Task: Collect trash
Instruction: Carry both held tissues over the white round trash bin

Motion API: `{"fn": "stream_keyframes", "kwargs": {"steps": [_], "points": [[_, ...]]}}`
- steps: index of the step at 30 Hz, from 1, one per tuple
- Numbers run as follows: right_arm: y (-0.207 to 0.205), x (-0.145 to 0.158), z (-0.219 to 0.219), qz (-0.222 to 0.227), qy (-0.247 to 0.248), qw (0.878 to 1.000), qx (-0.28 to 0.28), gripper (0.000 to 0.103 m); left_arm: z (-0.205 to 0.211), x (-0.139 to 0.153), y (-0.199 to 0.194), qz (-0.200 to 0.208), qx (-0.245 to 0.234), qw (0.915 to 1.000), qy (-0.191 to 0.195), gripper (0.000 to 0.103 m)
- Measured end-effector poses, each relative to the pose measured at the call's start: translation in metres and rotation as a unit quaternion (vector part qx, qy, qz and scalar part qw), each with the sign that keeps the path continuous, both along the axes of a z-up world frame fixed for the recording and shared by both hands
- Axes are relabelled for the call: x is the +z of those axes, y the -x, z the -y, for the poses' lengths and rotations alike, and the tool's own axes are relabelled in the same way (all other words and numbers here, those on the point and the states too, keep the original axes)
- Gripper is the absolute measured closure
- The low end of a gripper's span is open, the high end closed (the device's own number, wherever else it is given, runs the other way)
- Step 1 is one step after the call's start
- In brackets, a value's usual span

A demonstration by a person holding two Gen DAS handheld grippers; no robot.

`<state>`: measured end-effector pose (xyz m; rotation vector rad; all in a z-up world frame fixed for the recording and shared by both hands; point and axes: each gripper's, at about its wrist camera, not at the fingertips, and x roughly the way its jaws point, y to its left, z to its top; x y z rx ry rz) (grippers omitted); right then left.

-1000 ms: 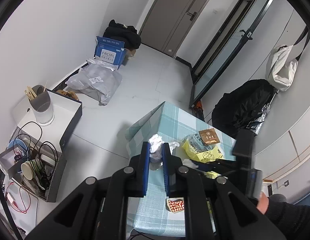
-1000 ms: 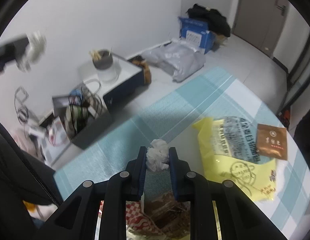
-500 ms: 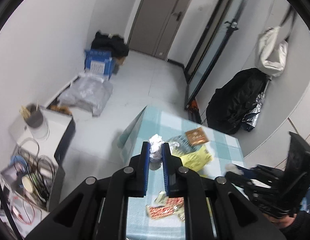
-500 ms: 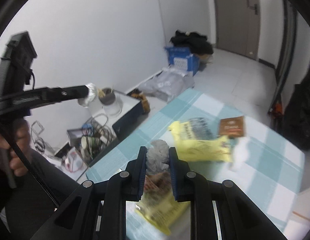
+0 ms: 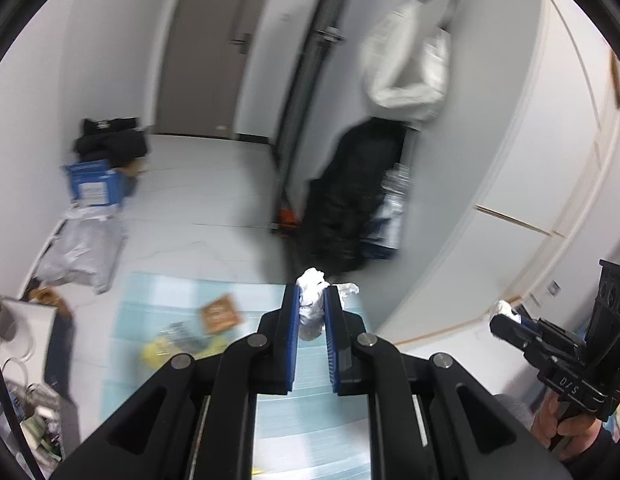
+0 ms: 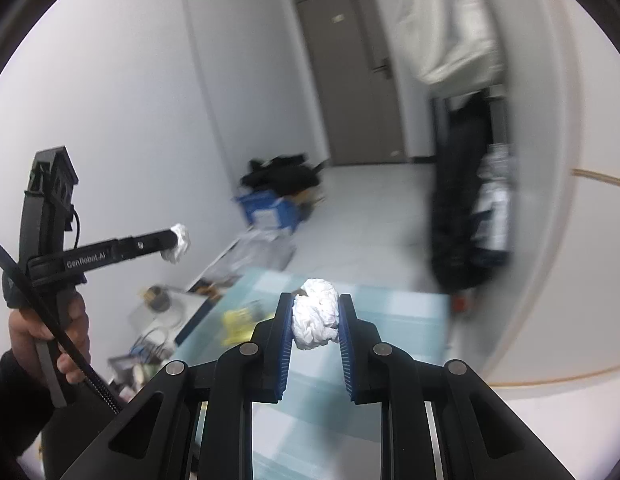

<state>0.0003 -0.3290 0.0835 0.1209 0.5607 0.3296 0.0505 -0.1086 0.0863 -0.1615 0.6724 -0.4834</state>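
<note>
Above a table draped in a pale blue checked cloth [image 5: 158, 292] strewn with blurred, possibly yellow and brown wrappers, the left gripper [image 5: 311, 310] pinches a crumpled white tissue wad [image 5: 311, 300]; the right gripper [image 6: 315, 320] clamps a rounder white paper ball [image 6: 316, 314].

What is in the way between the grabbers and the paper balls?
Nothing. The left gripper is already shut on one crumpled tissue, and the right gripper on the other tissue ball. No trash bin shows here.
</note>
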Motion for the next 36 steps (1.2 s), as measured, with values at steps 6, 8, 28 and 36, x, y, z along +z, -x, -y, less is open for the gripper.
{"fn": "stream_keyframes", "kwargs": {"steps": [6, 8, 28, 36], "points": [[0.029, 0.009, 0.094, 0.012, -0.01, 0.995, -0.094, 0.083, 0.078, 0.002, 0.004, 0.002, -0.081, 0.9967, -0.008, 0.095], [0.037, 0.005, 0.122, 0.008, -0.018, 0.991, -0.132, 0.083, 0.1, -0.002, 0.006, -0.004, -0.105, 0.9944, -0.011, 0.095], [0.085, -0.198, 0.319, -0.214, -0.132, 0.918, -0.308, 0.083, 0.316, -0.143, -0.024, -0.173, -0.286, 0.9321, -0.139, 0.095], [0.093, -0.286, 0.329, -0.289, -0.197, 0.888, -0.297, 0.083, 0.365, -0.221, 0.008, -0.255, -0.361, 0.8675, -0.229, 0.095]]}}
